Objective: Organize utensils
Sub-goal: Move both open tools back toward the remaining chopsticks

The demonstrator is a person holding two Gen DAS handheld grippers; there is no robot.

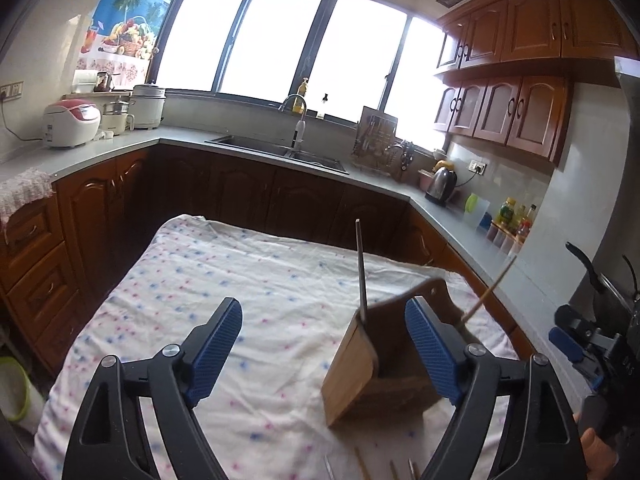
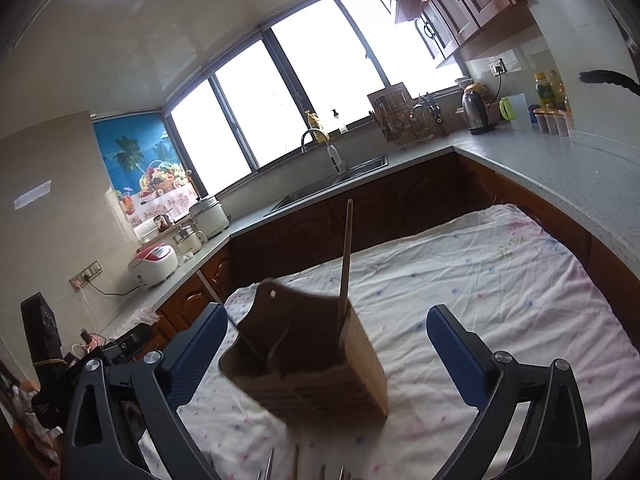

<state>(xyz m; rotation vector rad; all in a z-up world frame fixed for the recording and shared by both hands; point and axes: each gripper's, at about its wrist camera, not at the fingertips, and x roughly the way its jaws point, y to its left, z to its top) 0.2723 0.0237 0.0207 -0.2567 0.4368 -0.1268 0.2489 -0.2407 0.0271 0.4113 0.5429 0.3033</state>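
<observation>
A wooden utensil holder is standing on a table draped with a dotted cloth, in a kitchen. A dark stick and a lighter chopstick are leaning out of the holder's top. The left gripper is hovering over the cloth with its blue fingers spread wide, grasping nothing; the holder is sitting just beside its right finger. The right gripper is likewise spread open and empty, the holder sitting between its fingers without visible contact. More utensil tips are lying on the cloth at the near edge.
</observation>
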